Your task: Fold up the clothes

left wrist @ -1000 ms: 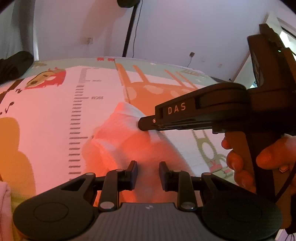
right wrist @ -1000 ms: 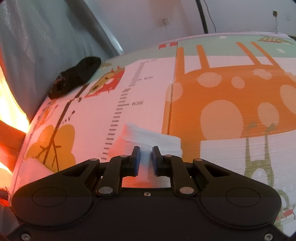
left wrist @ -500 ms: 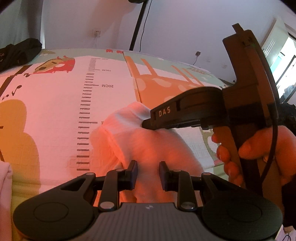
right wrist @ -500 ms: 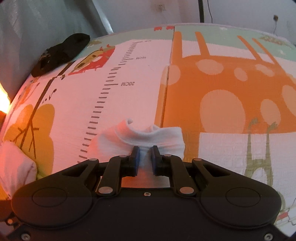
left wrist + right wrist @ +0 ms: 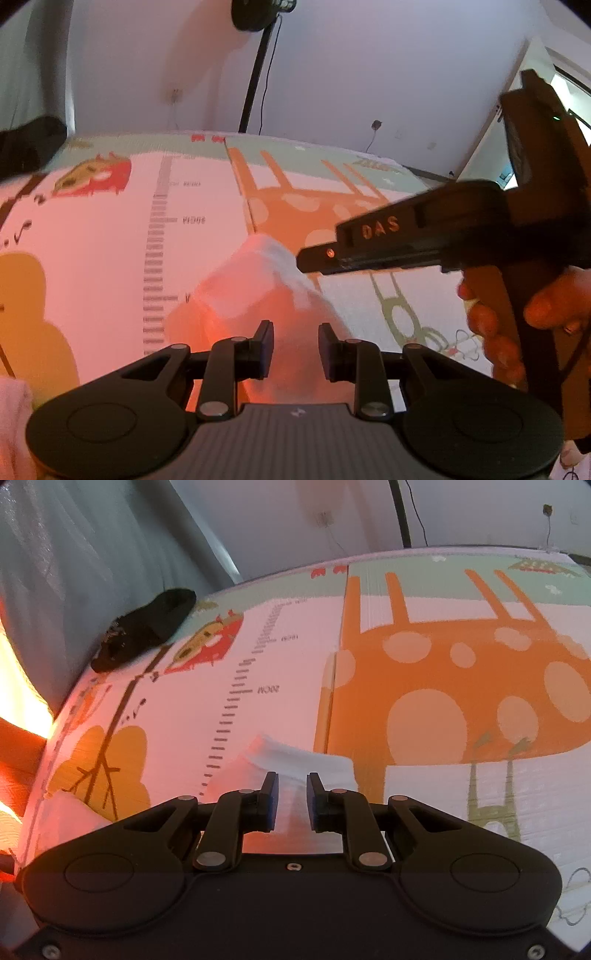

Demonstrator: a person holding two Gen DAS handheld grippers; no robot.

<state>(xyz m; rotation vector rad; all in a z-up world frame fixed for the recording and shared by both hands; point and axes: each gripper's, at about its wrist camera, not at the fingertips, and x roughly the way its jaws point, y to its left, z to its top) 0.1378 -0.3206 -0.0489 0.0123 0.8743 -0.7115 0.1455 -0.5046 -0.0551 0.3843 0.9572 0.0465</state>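
White garment (image 5: 258,295) bunched on the play mat (image 5: 110,236), directly ahead of and below both claws; long axis running away from left claw (image 5: 296,349), cloth between its parted pads, grip uncertain; right claw (image 5: 291,799) opening, cloth between.

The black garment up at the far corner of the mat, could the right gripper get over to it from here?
Probably yes: the mat between the right gripper and the black garment lies bare, though white cloth sits between its opening jaws.
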